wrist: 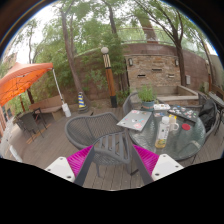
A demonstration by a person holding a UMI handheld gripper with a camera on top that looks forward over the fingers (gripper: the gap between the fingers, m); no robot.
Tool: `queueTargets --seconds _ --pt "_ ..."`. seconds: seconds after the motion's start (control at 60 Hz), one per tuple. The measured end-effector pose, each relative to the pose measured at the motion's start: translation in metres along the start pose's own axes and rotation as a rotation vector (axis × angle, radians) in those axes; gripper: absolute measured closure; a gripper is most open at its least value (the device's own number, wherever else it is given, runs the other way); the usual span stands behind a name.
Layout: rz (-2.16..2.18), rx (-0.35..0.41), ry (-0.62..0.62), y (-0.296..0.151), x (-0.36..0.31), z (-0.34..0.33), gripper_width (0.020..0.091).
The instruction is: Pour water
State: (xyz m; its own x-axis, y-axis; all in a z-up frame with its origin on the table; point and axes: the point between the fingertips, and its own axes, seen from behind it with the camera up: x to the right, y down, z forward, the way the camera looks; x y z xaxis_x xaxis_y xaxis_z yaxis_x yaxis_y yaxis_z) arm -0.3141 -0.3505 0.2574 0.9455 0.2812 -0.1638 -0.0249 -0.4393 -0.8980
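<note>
**Outdoor patio seen along the gripper, fingers spread and empty**

Paved patio backed by trees, with a stone wall [150, 65] across the far side and a tall lamp post [106, 72] standing in front of it. Orange parasol [25, 80] well off to the left, shading a group of dark chairs [30, 122]; small lighthouse ornament [81, 101] on the paving between the parasol and the lamp post. Round glass-topped table [150, 135] ahead and to the right of the fingers, crowded with small items: a flat sheet or magazine [134, 120] on its near left part, an upright bottle with a yellow label [162, 133] near the middle, a tray-like object [183, 115] farther back, other pieces too small to identify. Bottle upright on the table top, beyond the right finger and well apart from it; contents not discernible. Grey mesh chair [95, 130] just ahead of the fingers, drawn up to the left of the table, its seat visible through the gap between them. Gripper [113, 160] held wide open, magenta pads [80, 160] facing inward, nothing grasped and nothing touching either finger.
</note>
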Motion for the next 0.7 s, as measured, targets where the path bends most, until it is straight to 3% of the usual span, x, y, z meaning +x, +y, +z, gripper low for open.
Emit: queueTargets --seconds 0.25,0.55,0.7 --pt "0.030 0.005 0.114 0.002 0.035 -0.010 0.0265" --pt "0.024 0.005 0.280 0.036 0.120 0.036 0.0280" --pt "0.011 0.083 0.343 0.045 0.145 0.098 0.0285"
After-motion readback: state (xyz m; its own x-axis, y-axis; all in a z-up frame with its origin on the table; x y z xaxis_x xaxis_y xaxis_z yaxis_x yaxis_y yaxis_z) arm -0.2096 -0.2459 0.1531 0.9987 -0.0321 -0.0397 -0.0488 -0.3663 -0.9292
